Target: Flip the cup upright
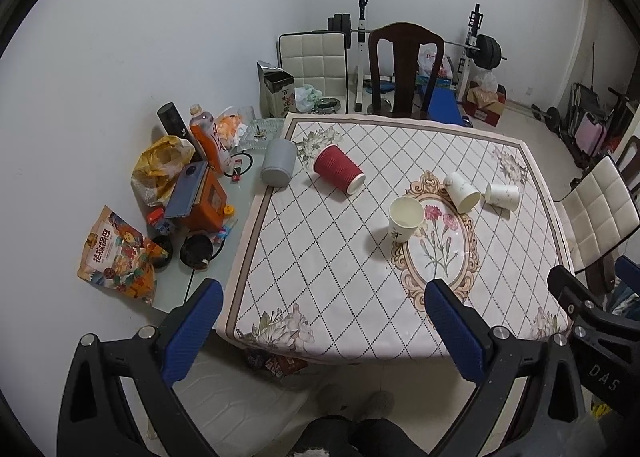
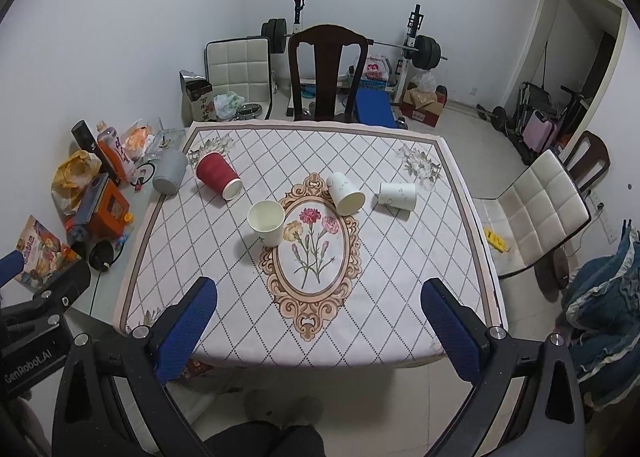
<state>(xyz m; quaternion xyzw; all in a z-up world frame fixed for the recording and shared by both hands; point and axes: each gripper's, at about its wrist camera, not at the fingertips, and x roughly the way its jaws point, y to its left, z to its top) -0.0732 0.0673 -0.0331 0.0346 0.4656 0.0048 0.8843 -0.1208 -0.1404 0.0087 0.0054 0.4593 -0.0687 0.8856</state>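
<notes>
Both claws gape above the table [image 2: 460, 193]; red cup [image 2: 218, 176] lies tipped

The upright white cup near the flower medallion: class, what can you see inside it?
The upright white cup shows only a bare, pale inner wall; nothing sticks out above its rim. Its bottom is hidden by the near wall, so whether anything small lies there cannot be told.

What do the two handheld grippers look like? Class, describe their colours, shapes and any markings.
The left gripper and right gripper look alike: black frames with triangular cut-outs, silver round bolts, and flat finger pads covered in blue textured material. The left gripper's body reads "GenRobot.AI" in the right wrist view; the right gripper's body shows the white letters "DAS". No cables or sleeves are visible.
</notes>
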